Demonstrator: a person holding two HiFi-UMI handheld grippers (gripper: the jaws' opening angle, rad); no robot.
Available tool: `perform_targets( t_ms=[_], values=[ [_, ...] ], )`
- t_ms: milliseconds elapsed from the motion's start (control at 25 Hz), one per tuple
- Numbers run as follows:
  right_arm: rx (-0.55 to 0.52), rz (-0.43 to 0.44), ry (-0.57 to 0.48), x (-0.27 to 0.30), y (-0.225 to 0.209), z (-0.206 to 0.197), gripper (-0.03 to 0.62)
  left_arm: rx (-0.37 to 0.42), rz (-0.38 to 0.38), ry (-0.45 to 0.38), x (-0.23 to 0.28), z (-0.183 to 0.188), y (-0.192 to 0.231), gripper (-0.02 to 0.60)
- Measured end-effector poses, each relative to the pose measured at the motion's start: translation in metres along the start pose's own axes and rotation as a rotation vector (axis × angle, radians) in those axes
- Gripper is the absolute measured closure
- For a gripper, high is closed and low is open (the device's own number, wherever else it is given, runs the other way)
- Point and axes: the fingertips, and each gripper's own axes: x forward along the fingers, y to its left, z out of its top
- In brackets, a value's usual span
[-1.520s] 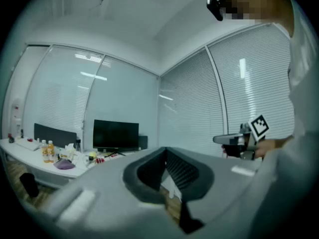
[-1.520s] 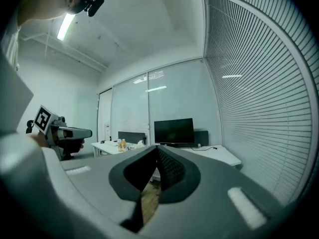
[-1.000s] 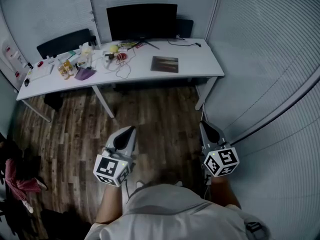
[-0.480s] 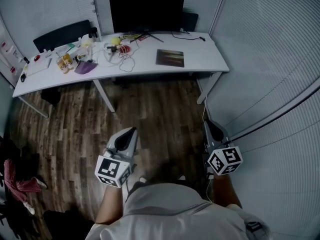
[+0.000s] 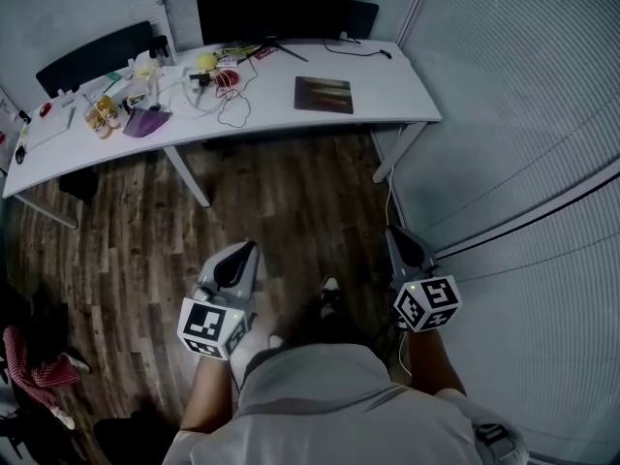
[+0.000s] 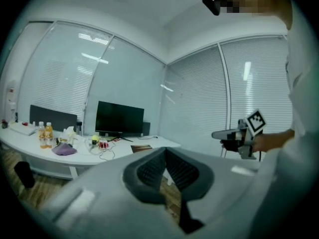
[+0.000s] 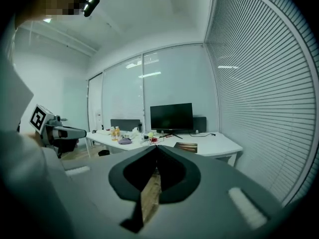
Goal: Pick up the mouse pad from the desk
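Dark rectangular mouse pad (image 5: 323, 94) lies flat on the far long white desk (image 5: 399, 95). It is well apart from the left gripper (image 5: 248, 250) and right gripper (image 5: 396, 234), both clenched empty over the near wooden floor (image 5: 291, 211).

1. An office: a long white desk (image 5: 387, 95) bears a dark monitor (image 5: 273, 3).
2. A black chair (image 5: 92, 58) stands behind the desk.
3. Slatted blinds (image 5: 523, 85) line glazed partition walls above a wood-plank floor (image 5: 291, 201).

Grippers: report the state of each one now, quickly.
Left gripper: shut, nothing between its jaws.
Right gripper: shut, nothing between its jaws.
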Motion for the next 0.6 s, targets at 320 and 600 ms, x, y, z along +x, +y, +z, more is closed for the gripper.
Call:
perform_targets(
  t_ms=[320,600],
  values=[
    [0.035,0.041,-0.016,0.098,-0.073,0.004,0.591,-0.009,0.004,-0.002,0.111,0.022,0.033,0.579],
    [0.060,0.060,-0.029,0.178,-0.188,0.037,0.591,0.019,0.038,0.001,0.249,0.061,0.051,0.579]
  ],
)
